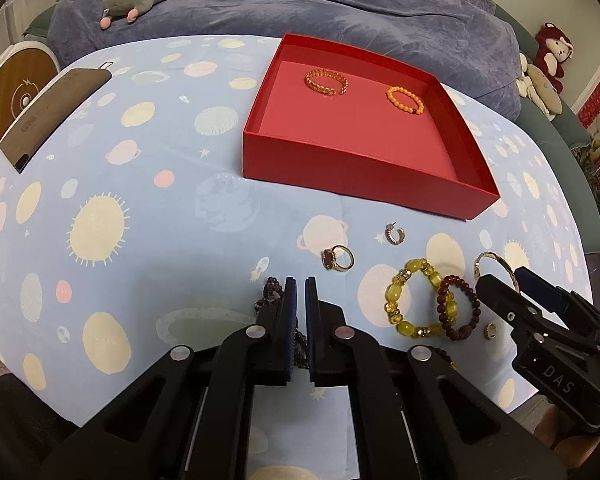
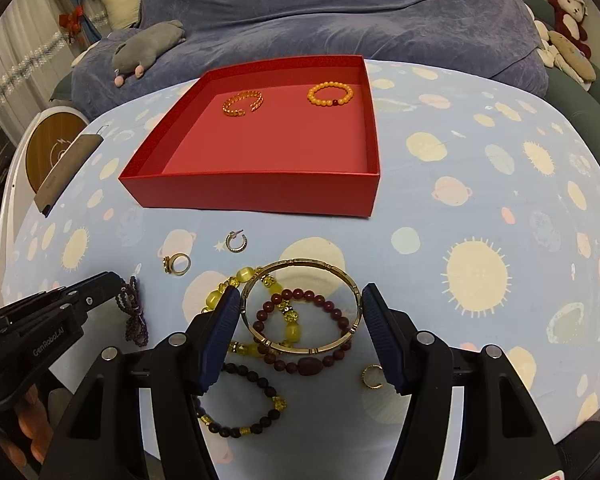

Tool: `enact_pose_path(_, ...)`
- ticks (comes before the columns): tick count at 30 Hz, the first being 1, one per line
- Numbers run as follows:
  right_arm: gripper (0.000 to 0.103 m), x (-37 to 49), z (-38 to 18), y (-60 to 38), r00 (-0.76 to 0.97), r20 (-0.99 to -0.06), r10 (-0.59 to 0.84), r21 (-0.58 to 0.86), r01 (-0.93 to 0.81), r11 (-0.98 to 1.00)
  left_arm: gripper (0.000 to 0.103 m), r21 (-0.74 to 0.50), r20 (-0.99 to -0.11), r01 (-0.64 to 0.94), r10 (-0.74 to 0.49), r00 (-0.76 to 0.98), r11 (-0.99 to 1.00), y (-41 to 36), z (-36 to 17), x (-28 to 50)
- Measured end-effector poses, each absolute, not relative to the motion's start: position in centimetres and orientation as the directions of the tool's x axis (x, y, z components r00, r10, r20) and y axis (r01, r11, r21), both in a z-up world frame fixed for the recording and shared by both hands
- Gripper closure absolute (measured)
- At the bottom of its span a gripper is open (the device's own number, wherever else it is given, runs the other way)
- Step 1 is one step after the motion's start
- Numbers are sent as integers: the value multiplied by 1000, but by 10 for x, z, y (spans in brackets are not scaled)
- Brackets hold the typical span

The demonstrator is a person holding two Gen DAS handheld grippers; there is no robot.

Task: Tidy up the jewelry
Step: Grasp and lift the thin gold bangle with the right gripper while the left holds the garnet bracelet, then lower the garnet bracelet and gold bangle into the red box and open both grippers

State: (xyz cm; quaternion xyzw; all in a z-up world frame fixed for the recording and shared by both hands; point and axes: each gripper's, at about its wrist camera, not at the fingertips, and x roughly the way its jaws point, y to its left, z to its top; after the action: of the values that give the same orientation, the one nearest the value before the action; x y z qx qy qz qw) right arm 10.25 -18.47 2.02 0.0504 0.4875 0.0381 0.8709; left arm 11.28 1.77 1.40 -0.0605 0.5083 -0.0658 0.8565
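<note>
A red box (image 1: 352,168) (image 2: 256,192) holds a gold chain bracelet (image 1: 326,82) (image 2: 243,104) and an orange bead bracelet (image 1: 405,100) (image 2: 330,94). My left gripper (image 1: 301,284) (image 2: 114,280) is shut on a dark purple bead strand (image 1: 270,294) (image 2: 134,312) lying on the cloth. My right gripper (image 2: 300,300) (image 1: 500,280) is open, its pads on either side of a gold bangle (image 2: 300,304) (image 1: 494,262). The bangle lies over a yellow bead bracelet (image 1: 410,300) (image 2: 288,332) and a dark red bead bracelet (image 1: 458,308) (image 2: 308,364).
On the space-print cloth (image 1: 140,220) lie a gem ring (image 1: 338,258) (image 2: 178,264), a hoop earring (image 1: 394,234) (image 2: 236,240), a small gold ring (image 2: 373,376) (image 1: 489,331) and a black bead bracelet (image 2: 240,404). A brown case (image 1: 48,116) lies far left. A blue sofa stands behind.
</note>
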Motion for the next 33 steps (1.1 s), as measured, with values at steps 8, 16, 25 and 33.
enact_pose_path(8,43,109,40,-195,561,-821,107,122,-11,993,100,-155,-835,67,-167,525,986,27,51,132)
enact_pose_path(16,43,150,66,-197,599,-792,116,116,-38,993,100,-161,-806,119,-200,557,980,17,83,179)
enact_pose_path(25,43,201,71,-191,608,-787,106,97,-48,994,100,-124,-801,162,-195,566,979,2,91,228)
enact_pose_path(33,43,170,55,-184,589,-802,99,84,-53,995,58,-180,-835,89,-200,513,980,17,55,168)
